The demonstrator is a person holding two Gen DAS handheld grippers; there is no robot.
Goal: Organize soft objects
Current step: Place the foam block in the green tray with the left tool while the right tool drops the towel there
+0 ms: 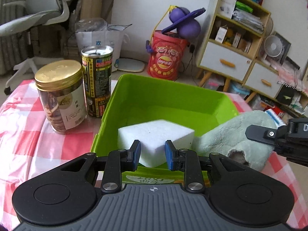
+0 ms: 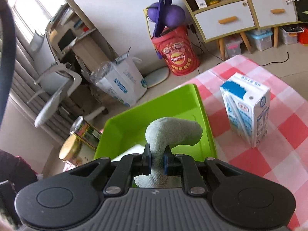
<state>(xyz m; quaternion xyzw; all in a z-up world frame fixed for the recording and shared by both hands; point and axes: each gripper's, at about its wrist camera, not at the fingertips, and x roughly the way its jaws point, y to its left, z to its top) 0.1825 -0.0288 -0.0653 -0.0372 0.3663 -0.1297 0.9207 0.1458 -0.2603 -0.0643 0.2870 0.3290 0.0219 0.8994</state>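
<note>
Left gripper (image 1: 152, 155) grasps the sponge (image 1: 156, 136) over the bin (image 1: 165, 94), hiding its near corner; right gripper (image 2: 156, 161) pinches the towel (image 2: 169, 132) above the bin, its tail cut off below.

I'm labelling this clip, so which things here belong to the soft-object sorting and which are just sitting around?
Part of the job:
white sponge block, between the left hand-held gripper fingers
green plush cloth, clamped by the right hand-held gripper
green bin

Just lying about:
gold-lidded jar
tall can
milk carton
</note>
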